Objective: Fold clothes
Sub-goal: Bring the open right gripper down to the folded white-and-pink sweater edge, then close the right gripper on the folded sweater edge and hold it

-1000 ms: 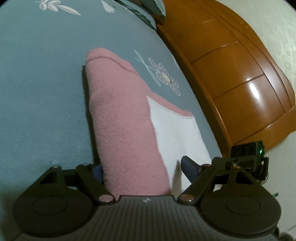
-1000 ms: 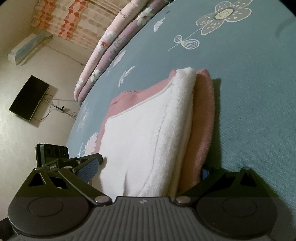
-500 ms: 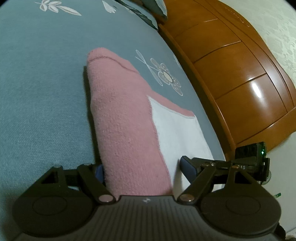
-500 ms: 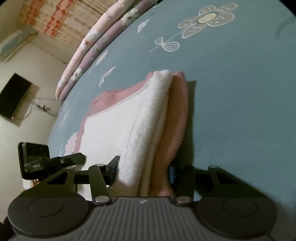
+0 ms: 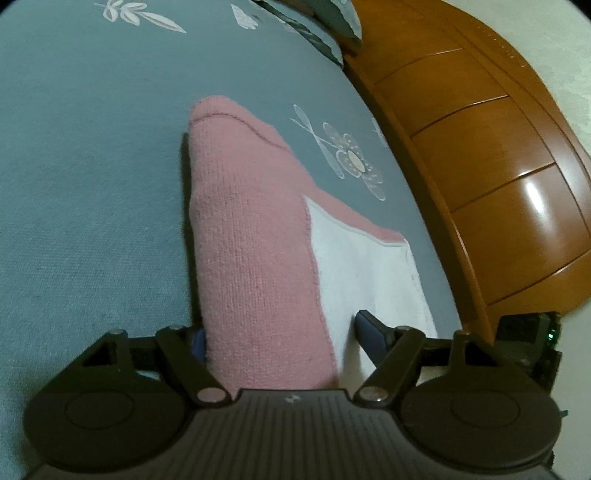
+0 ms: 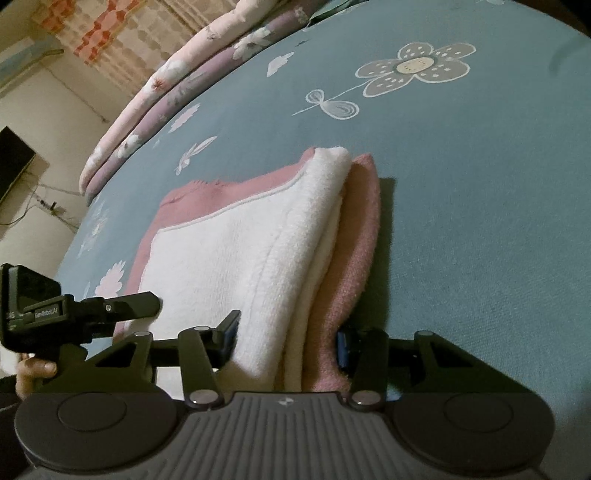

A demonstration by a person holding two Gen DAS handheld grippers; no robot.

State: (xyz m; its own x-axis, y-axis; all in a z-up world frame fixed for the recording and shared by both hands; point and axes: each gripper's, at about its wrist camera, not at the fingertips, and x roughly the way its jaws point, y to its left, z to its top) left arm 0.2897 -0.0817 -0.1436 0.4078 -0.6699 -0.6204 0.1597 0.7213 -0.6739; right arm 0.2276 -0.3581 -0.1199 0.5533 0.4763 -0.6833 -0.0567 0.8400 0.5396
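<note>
surface: teal bedspread point(image 5: 92, 184) printed with white flowers and leaves, filling most of both views.
room: curved wooden headboard point(image 5: 498, 177) along the bed's edge in the left wrist view; striped floral quilt point(image 6: 177, 85) rolled along the far edge, patterned curtain point(image 6: 110, 33) and a dark screen point(image 6: 11, 162) on the pale wall behind it in the right wrist view.
garment: pink and white knit garment point(image 5: 255, 258) folded in layers on the bedspread, between the headboard side and open teal cloth; stacked fold edges facing the right wrist camera point(image 6: 280, 251).
left gripper point(image 5: 279, 338): spread wide, pink fold lying between the fingers, one blue pad touching it, the other pad point(image 5: 369, 332) apart over the white panel.
right gripper point(image 6: 286, 341): narrowed onto the layered edge, pads pressed against white on one side and pink on the other.
edges: garment close to the headboard side of the bed; left gripper's body also visible beside the white panel in the right wrist view.
open room: broad bare bedspread beyond the pink fold in both views.
</note>
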